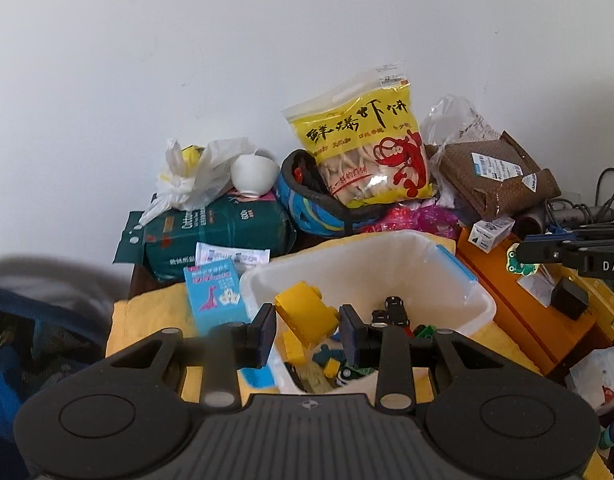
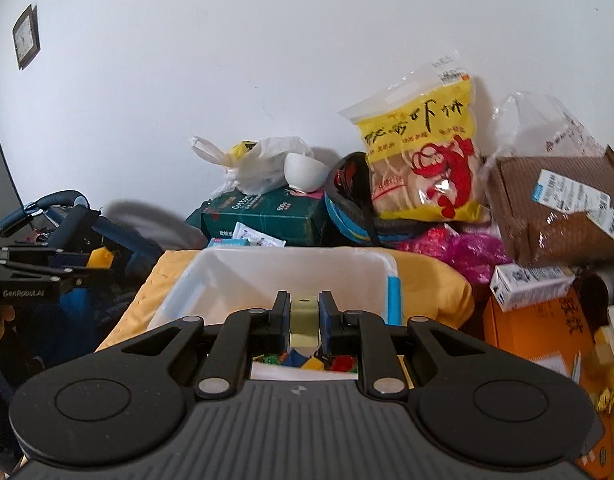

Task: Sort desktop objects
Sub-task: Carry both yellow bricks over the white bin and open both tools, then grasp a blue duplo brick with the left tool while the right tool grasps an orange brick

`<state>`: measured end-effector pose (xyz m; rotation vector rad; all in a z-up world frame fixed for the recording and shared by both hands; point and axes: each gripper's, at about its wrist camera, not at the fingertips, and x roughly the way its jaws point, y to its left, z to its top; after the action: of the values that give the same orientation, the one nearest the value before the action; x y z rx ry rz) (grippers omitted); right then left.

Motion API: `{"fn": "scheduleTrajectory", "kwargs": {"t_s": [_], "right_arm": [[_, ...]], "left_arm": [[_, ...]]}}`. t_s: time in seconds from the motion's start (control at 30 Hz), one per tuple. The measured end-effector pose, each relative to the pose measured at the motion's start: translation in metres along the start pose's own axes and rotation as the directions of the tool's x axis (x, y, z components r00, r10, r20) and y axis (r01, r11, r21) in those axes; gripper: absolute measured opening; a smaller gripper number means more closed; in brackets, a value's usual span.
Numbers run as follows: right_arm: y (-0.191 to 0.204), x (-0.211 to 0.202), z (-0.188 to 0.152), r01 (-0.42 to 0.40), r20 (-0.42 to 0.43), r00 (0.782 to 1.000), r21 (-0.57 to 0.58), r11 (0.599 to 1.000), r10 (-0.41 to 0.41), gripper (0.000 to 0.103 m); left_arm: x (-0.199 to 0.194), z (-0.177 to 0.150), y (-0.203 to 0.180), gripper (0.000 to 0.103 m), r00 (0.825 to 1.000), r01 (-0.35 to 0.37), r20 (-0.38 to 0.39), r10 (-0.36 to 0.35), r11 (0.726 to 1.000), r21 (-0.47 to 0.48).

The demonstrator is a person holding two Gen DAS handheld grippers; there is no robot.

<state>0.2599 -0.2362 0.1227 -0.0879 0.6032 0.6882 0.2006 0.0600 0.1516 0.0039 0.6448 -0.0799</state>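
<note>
A white plastic bin (image 1: 459, 312) sits on a yellow cloth (image 1: 147, 320) and holds several toy pieces, among them black toy cars (image 1: 395, 310). My left gripper (image 1: 307, 330) is shut on a yellow toy block (image 1: 305, 314) above the bin. In the right wrist view my right gripper (image 2: 304, 322) is shut on a shiny gold-coloured block (image 2: 304, 320) above the same bin (image 2: 235, 280). The left gripper with its yellow block (image 2: 99, 258) also shows at the left of the right wrist view.
Against the wall stand a yellow snack bag (image 1: 367, 148), a brown parcel (image 1: 495, 176), a green tissue pack (image 1: 215, 232), a white cup (image 1: 253, 176) and a blue helmet (image 1: 307, 208). An orange box (image 1: 527, 312) lies right of the bin. A blue card box (image 1: 215, 296) lies left.
</note>
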Motion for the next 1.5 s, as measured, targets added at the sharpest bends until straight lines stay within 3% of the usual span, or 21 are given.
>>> {"fn": "scheduleTrajectory", "kwargs": {"t_s": [0.17, 0.27, 0.4, 0.63, 0.7, 0.73, 0.77, 0.8, 0.83, 0.9, 1.07, 1.23, 1.5], "right_arm": [[0.007, 0.003, 0.007, -0.014, 0.007, 1.000, -0.018, 1.000, 0.014, 0.017], [0.018, -0.003, -0.013, -0.038, 0.021, 0.999, -0.051, 0.998, 0.039, 0.017], [0.021, 0.011, -0.033, -0.038, -0.045, 0.998, -0.078, 0.996, 0.034, 0.017], [0.004, 0.041, 0.004, 0.011, -0.082, 0.997, -0.037, 0.999, -0.014, 0.017], [0.001, 0.049, 0.014, 0.016, -0.094, 0.995, -0.029, 0.999, -0.019, 0.017], [-0.001, 0.056, 0.017, 0.013, -0.113, 0.994, -0.015, 1.000, -0.015, 0.018], [-0.004, 0.063, 0.021, 0.009, -0.142, 0.990, 0.000, 1.000, -0.009, 0.028], [-0.006, 0.070, 0.022, 0.011, -0.173, 0.985, 0.013, 1.000, -0.008, 0.041], [-0.007, 0.075, 0.022, 0.026, -0.187, 0.982, 0.018, 1.000, -0.022, 0.068], [-0.005, 0.075, 0.018, 0.058, -0.158, 0.986, -0.013, 0.998, -0.059, 0.072], [-0.005, 0.061, -0.004, 0.021, -0.146, 0.989, 0.007, 1.000, -0.020, 0.072], [0.016, 0.039, -0.055, -0.031, -0.153, 0.988, -0.043, 0.999, 0.024, 0.072], [0.070, 0.047, -0.177, -0.128, -0.345, 0.934, -0.091, 0.988, 0.089, 0.056]], "left_arm": [[0.003, 0.015, -0.003, 0.038, 1.000, 0.000, 0.018, 0.000, 1.000, 0.006], [-0.002, 0.013, -0.004, 0.038, 0.999, 0.014, 0.036, -0.014, 1.000, 0.017], [0.009, 0.012, -0.004, 0.038, 1.000, 0.006, -0.002, -0.006, 1.000, 0.027], [0.036, 0.029, -0.007, 0.038, 0.999, 0.007, -0.052, -0.006, 1.000, 0.011], [0.046, 0.035, -0.007, 0.045, 0.997, 0.000, -0.075, 0.000, 1.000, -0.001], [0.054, 0.037, -0.006, 0.062, 0.995, 0.000, -0.103, -0.002, 1.000, -0.012], [0.060, 0.037, -0.006, 0.073, 0.992, -0.010, -0.129, 0.009, 1.000, -0.013], [0.066, 0.037, -0.006, 0.073, 0.989, -0.043, -0.140, 0.043, 0.999, -0.001], [0.068, 0.036, -0.007, 0.073, 0.988, -0.069, -0.141, 0.070, 0.998, 0.014], [0.069, 0.031, -0.005, 0.073, 0.986, -0.088, -0.141, 0.092, 0.996, 0.031], [0.050, -0.002, 0.004, 0.073, 0.992, -0.079, -0.098, 0.082, 0.996, 0.036], [0.026, -0.059, 0.006, 0.073, 0.995, -0.068, -0.068, 0.071, 0.997, 0.048], [0.028, -0.164, -0.010, 0.073, 0.985, -0.068, -0.153, 0.073, 0.997, 0.035]]}}
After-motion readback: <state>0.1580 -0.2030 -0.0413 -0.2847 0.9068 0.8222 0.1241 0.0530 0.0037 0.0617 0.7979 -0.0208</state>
